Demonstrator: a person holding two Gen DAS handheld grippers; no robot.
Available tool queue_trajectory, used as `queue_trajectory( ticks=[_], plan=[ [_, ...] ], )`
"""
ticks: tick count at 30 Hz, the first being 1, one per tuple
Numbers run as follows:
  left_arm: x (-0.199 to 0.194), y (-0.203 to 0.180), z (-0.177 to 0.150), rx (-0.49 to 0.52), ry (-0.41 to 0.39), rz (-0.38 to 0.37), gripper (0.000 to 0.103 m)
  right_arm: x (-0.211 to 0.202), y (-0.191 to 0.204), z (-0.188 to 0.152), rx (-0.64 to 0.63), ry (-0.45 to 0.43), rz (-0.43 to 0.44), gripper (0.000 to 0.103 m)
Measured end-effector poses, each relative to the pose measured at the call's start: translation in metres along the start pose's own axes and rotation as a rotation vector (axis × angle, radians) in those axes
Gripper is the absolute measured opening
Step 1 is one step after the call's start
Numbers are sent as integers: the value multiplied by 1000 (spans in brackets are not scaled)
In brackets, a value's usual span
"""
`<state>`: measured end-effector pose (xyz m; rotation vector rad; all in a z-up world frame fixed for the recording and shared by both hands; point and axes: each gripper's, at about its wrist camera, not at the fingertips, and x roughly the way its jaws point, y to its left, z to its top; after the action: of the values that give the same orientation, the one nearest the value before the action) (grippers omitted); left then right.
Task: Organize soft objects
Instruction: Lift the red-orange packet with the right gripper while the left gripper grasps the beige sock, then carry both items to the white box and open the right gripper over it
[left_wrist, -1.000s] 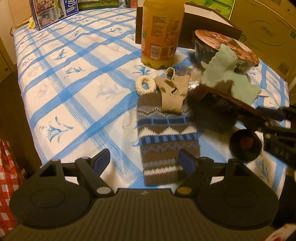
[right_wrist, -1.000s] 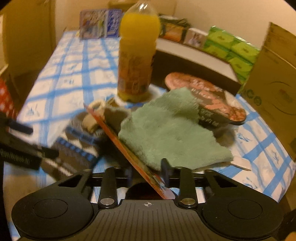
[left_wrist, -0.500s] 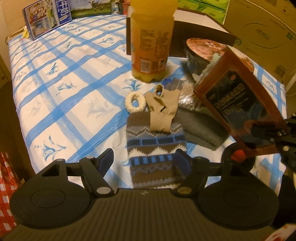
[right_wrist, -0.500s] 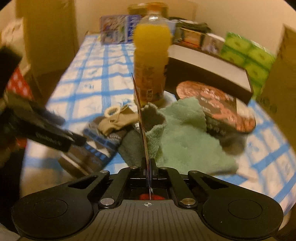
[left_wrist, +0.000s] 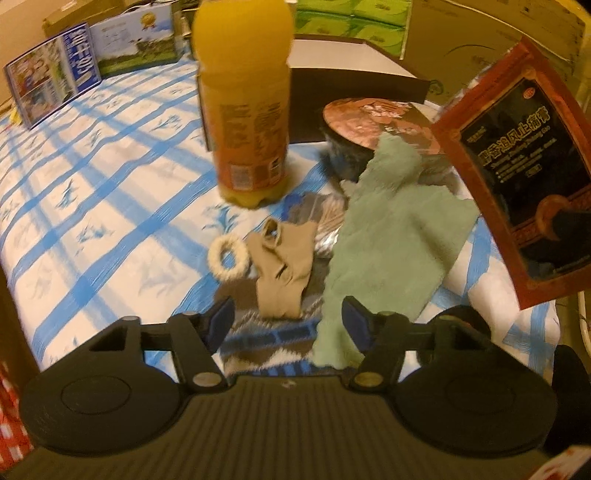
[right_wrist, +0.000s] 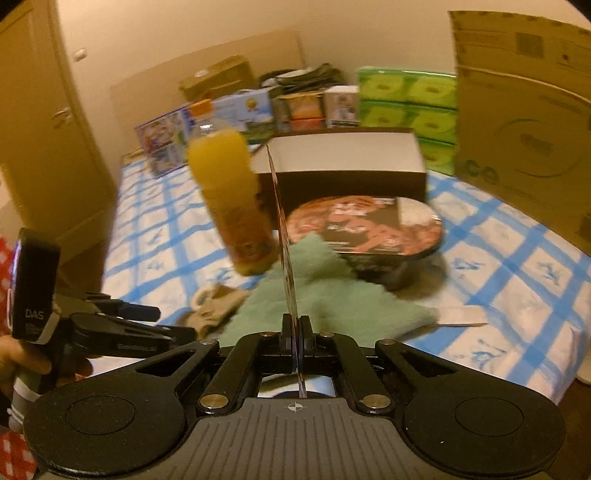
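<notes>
Blue-checked tablecloth (left_wrist: 110, 192) under soft things
Right gripper (right_wrist: 294, 332) clamps red packet (left_wrist: 517, 158); left gripper (left_wrist: 288, 325) closing, unpressed, over green cloth (left_wrist: 388, 236)

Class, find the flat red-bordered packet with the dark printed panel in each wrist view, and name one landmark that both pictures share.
Left wrist view: flat red-bordered packet at the right edge, face-on, raised above the table.
Right wrist view: same packet centre, edge-on, a thin upright line clamped in the right gripper.
Shared landmark: orange juice bottle.
</notes>
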<state>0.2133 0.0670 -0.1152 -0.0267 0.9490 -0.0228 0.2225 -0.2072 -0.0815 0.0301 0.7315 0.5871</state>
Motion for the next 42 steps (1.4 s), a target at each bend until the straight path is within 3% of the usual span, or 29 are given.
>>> queue_trajectory(
  ticks=[5, 16, 21, 24, 35, 42],
  plan=[
    [17, 0, 10, 38, 2, -24, 49, 8, -19, -5, 54, 24, -61, 1],
    [64, 9, 31, 33, 58, -39, 48, 25, -39, -2, 119, 53, -103, 1],
    [76, 11, 32, 33, 78, -53, 14, 28, -40, -1, 130, 60, -100, 1],
    [72, 12, 32, 33, 57, -74, 6, 27, -40, 1, 134, 57, -97, 1],
    [23, 25, 37, 53, -60, -94, 6, 22, -40, 14, 149, 35, -64, 1],
    [-4, 57, 45, 31, -108, -59, 6, 22, -41, 31, 163, 13, -33, 1]
  ],
)
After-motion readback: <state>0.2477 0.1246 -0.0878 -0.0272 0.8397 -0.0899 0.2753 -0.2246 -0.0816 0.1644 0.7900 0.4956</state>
